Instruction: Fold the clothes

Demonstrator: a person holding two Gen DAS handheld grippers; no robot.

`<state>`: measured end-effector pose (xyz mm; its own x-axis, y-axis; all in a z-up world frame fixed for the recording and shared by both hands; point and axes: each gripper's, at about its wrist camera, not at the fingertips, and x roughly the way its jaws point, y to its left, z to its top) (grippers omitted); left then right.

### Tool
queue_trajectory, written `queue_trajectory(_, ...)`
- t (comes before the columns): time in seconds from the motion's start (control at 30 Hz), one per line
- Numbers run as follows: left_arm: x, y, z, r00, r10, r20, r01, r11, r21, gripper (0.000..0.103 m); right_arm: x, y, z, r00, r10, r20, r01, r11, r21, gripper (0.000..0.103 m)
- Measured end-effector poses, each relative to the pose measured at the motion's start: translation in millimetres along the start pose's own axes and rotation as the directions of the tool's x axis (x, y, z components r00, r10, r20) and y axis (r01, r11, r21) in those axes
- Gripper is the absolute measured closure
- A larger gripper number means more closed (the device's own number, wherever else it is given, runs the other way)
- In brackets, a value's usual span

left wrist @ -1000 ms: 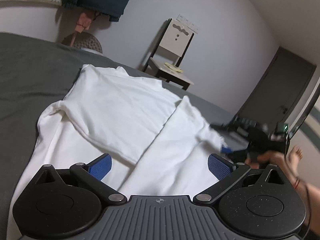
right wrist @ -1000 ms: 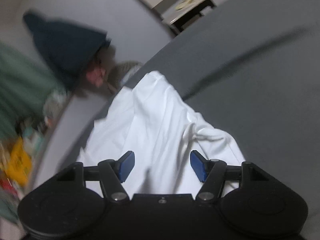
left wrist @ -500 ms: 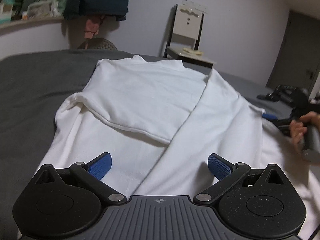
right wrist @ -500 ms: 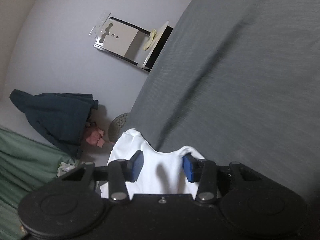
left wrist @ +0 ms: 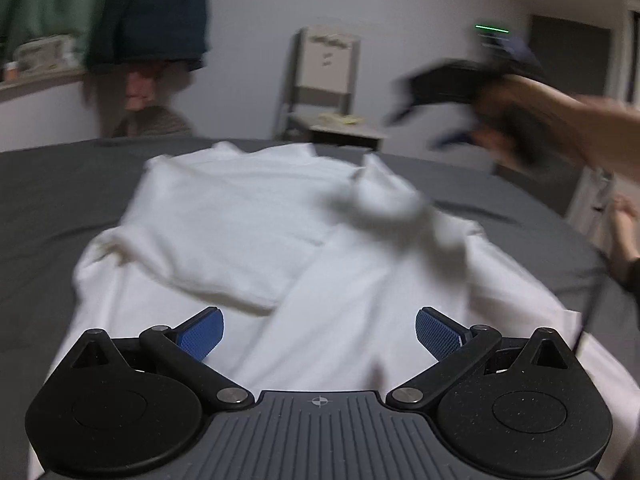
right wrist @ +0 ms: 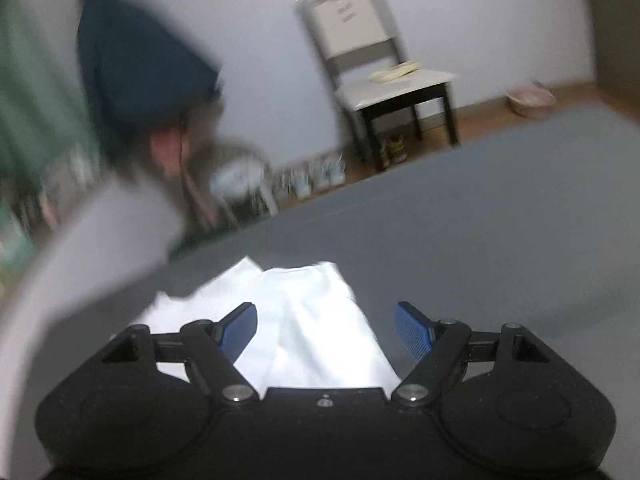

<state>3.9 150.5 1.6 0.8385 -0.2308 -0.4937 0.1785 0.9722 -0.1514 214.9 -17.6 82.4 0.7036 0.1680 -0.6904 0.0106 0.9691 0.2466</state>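
A white shirt (left wrist: 248, 232) lies spread on the grey bed (left wrist: 48, 200), its left side folded inward over the body. A right part of the cloth (left wrist: 396, 204) is bunched up and blurred over the shirt. My left gripper (left wrist: 319, 332) is open and empty, low over the shirt's near hem. My right gripper (right wrist: 325, 328) is open and empty above the shirt (right wrist: 316, 320). In the left wrist view it (left wrist: 452, 92) is raised in the air at the right, blurred by motion.
A chair (left wrist: 324, 84) with a pale seat stands beyond the bed by the wall; it also shows in the right wrist view (right wrist: 380, 68). Dark and green clothes (left wrist: 148, 16) hang at the back left. A small stool (right wrist: 240, 176) and a bowl (right wrist: 530, 100) are on the floor.
My right gripper rose from the shirt's right edge into the air and its jaws opened wider. The shirt's right part now lies bunched over the body. My left gripper stayed open over the hem.
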Motion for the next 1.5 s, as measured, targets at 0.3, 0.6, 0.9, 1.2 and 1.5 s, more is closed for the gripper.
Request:
queue_trajectory(0.3,10,-2,-6,0.999,-0.006,-0.048,0.008,0.998,0.054,0.0,146,101,50,0.794,-0.517,-0.319,0.271,0.772,-0.575,0.033)
queue_trajectory(0.6,14,13,-8,0.996,0.002,-0.09,-0.006,0.999,-0.047,0.0,210,115,29,0.58,-0.778,-0.241,0.341,0.501,-0.795,0.031)
queue_trajectory(0.9,17,7,-10,0.991,0.061,-0.12,-0.057,0.998,0.038,0.0,228,100,38,0.594,-0.803,-0.046,0.539,0.439,-0.719,0.037)
queue_trajectory(1.2,-24,44,35,1.0,-0.013,-0.016,0.013,1.0,-0.004,0.0,95,81,40,0.941,-0.323,-0.098,0.25,0.862,-0.44,0.028)
queue_trajectory(1.5,-72,114,58,0.995,-0.098,-0.012,0.096,0.987,-0.132,0.0,-103,78,-126,0.92,0.284,-0.271,-0.383,0.801,-0.461,0.023)
